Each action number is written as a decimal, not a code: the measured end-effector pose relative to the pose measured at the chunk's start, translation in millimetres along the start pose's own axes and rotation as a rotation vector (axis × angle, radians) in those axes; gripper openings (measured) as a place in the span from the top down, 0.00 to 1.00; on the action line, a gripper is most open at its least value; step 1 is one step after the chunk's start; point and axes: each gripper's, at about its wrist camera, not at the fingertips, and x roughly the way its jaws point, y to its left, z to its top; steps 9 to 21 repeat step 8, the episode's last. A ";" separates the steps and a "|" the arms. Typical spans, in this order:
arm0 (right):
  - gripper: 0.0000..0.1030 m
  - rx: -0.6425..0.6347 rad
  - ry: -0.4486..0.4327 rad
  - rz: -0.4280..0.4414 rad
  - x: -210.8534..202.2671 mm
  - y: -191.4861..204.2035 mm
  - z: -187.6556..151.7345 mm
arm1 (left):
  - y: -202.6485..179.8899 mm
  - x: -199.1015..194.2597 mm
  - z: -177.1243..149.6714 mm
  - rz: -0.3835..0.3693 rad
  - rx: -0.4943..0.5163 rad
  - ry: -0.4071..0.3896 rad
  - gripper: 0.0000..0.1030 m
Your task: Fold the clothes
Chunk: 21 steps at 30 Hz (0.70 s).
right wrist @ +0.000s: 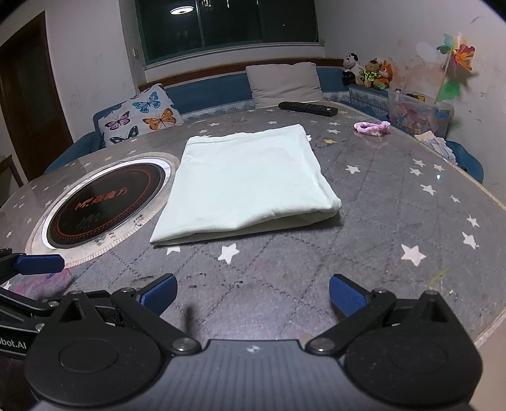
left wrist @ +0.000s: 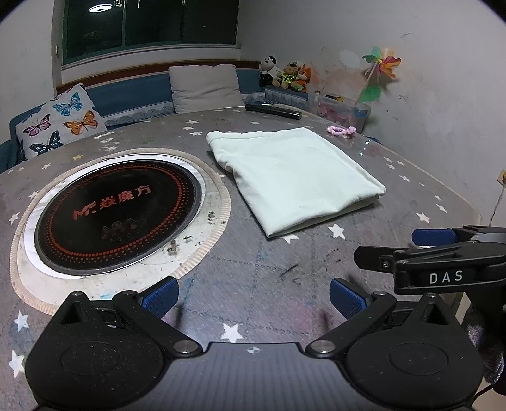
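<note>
Both hand-held grippers spread, empty | left, right | near folded cloth

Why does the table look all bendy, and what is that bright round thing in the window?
Left wrist view: the fisheye lens bows the table and darkens the corners; the bright circle is a ceiling lamp reflected in the dark window. Right wrist view: same bend, same lamp glare, and the folded cloth casts a soft shadow at its near edge.

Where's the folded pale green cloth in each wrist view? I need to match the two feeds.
Left wrist: folded cloth lies right of centre, beyond the open left gripper.
Right wrist: folded cloth sits centre, ahead of the open right gripper.
Shared landmark: round black cooktop, left of it.
</note>
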 end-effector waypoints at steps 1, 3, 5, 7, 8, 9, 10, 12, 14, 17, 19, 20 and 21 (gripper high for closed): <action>0.00 0.001 0.000 0.001 -0.2 -0.1 -0.4 | -0.8 -0.2 -0.4 -0.001 0.002 0.000 0.00; 0.00 0.003 0.000 0.002 -0.8 -0.3 -1.1 | -2.4 -0.2 -0.9 -0.003 0.007 0.000 0.00; 0.00 0.005 0.000 0.004 -1.5 -0.4 -1.6 | -3.2 -0.4 -1.3 -0.002 0.010 -0.002 0.00; 0.00 0.005 -0.002 0.005 -2.4 -0.4 -1.8 | -3.6 -0.6 -1.5 0.001 0.009 -0.003 0.00; 0.00 0.006 -0.003 0.005 -2.8 -0.5 -1.6 | -3.8 -0.7 -1.5 0.002 0.008 -0.003 0.00; 0.00 0.006 -0.003 0.005 -2.8 -0.5 -1.6 | -3.8 -0.7 -1.5 0.002 0.008 -0.003 0.00; 0.00 0.006 -0.003 0.005 -2.8 -0.5 -1.6 | -3.8 -0.7 -1.5 0.002 0.008 -0.003 0.00; 0.00 0.006 -0.003 0.005 -2.8 -0.5 -1.6 | -3.8 -0.7 -1.5 0.002 0.008 -0.003 0.00; 0.00 0.006 -0.003 0.005 -2.8 -0.5 -1.6 | -3.8 -0.7 -1.5 0.002 0.008 -0.003 0.00; 0.00 0.006 -0.003 0.005 -2.8 -0.5 -1.6 | -3.8 -0.7 -1.5 0.002 0.008 -0.003 0.00; 0.00 0.006 -0.003 0.005 -2.8 -0.5 -1.6 | -3.8 -0.7 -1.5 0.002 0.008 -0.003 0.00; 0.00 0.006 -0.003 0.005 -2.8 -0.5 -1.6 | -3.8 -0.7 -1.5 0.002 0.008 -0.003 0.00; 0.00 0.006 -0.003 0.005 -2.8 -0.5 -1.6 | -3.8 -0.7 -1.5 0.002 0.008 -0.003 0.00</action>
